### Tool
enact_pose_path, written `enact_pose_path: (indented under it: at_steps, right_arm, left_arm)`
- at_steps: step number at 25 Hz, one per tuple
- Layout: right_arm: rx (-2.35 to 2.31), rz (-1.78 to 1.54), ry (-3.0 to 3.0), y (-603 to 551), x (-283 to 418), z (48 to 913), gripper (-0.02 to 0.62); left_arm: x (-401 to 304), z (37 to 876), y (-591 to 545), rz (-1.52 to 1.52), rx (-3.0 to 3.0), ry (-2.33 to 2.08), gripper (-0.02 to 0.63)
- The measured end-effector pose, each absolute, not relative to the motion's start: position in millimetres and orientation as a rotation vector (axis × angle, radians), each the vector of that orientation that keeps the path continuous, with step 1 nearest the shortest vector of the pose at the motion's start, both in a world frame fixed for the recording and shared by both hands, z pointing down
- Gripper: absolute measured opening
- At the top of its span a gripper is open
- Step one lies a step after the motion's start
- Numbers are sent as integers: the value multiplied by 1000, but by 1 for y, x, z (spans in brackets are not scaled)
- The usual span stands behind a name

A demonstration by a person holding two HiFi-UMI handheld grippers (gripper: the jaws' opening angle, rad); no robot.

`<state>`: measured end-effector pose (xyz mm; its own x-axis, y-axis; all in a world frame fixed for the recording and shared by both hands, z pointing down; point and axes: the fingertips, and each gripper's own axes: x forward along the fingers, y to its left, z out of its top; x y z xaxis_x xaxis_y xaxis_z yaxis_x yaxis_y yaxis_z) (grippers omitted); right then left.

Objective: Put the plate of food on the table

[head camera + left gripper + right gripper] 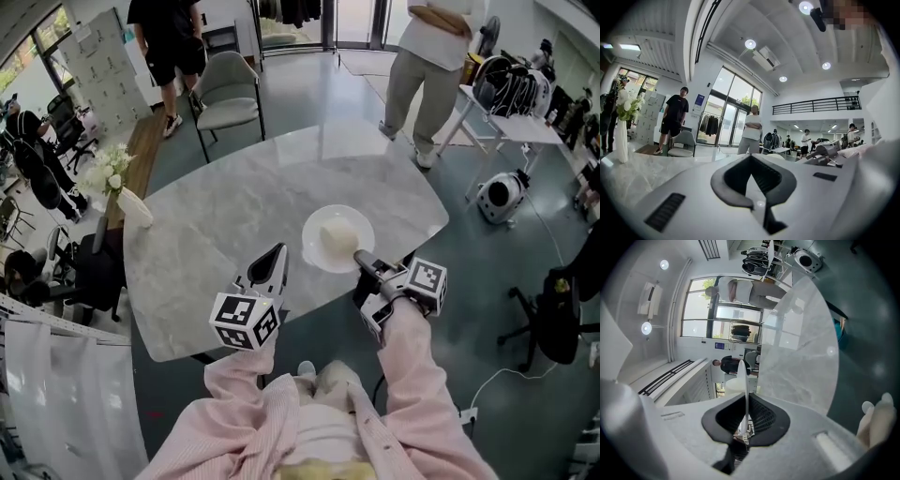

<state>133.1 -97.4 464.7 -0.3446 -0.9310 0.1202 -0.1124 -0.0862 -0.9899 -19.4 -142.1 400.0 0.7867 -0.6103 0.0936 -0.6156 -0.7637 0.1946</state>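
Right gripper pinches the plate at 5 o'clock, hiding that rim; the food is a pale, indistinct lump. Left gripper, at 8 o'clock, is closed and empty.

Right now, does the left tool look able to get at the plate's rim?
Probably yes. The left tool is close beside the plate, with only bare table between them. The right tool pinches the near-right rim, so the left side is free.
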Motion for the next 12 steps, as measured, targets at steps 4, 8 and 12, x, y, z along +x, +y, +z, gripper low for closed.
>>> enact_pose_path:
  at_steps: [4, 8, 12]
  right_arm:
    - [-1157, -1521, 1515, -122, 138, 466, 18]
    - [-1145, -1547, 1551, -157, 140, 474, 18]
    - [-1116, -1590, 1585, -194, 145, 479, 18]
  left_arm:
    - [-13, 405, -164, 33, 2739, -978, -2]
    - [-9, 416, -195, 33, 2706, -1005, -2]
    - [-5, 420, -229, 39, 2663, -1052, -2]
